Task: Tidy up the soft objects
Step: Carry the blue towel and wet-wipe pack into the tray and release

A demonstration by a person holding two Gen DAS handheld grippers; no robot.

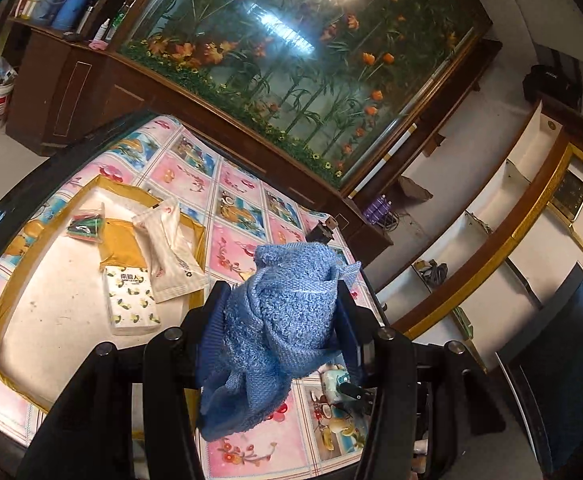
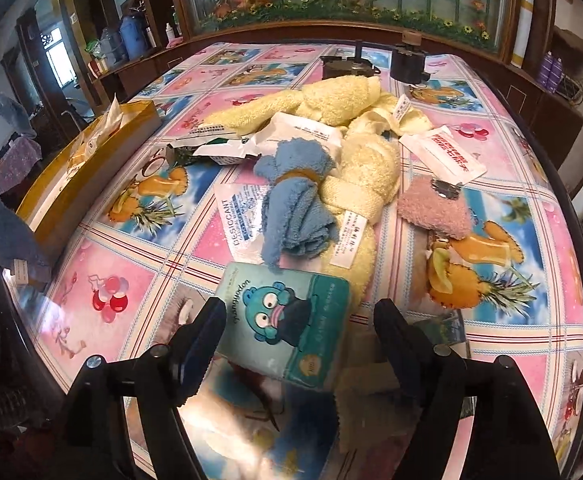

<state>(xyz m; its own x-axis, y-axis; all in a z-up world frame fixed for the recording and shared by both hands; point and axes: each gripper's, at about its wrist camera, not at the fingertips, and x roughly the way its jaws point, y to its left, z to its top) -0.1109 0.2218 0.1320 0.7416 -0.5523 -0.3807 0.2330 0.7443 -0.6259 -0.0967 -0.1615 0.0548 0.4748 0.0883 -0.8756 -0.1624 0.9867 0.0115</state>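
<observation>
Biggest thing here is the table (image 2: 103, 280), covered in a glossy pink and blue cartoon fruit print cloth. On its left side sits a shallow gold-rimmed cardboard box (image 1: 19, 264) with a white bottom, and inside are a lemon-print tissue pack (image 1: 131, 300), a white wipes pouch (image 1: 171, 248) and a little clear bag of coloured bits (image 1: 85, 226).

Middle of the table is a messy heap: a long fluffy pale yellow towel (image 2: 355, 160) twisted around, with a small blue terry cloth (image 2: 295, 204) bunched by a tan band lying on top of it, and a white desiccant sachet (image 2: 239, 216) just beside that. A pink fuzzy pad (image 2: 435, 208) sits to the right of the heap.

The left gripper (image 1: 279, 304) has its fingers clamped on a crumpled blue knitted towel (image 1: 283, 320), held up off the table beside the box.

The right gripper (image 2: 299, 320) has fingers spread wide, sitting either side of a teal tissue pack with a cartoon frog (image 2: 287, 320), not squeezing it as far as I can tell.
</observation>
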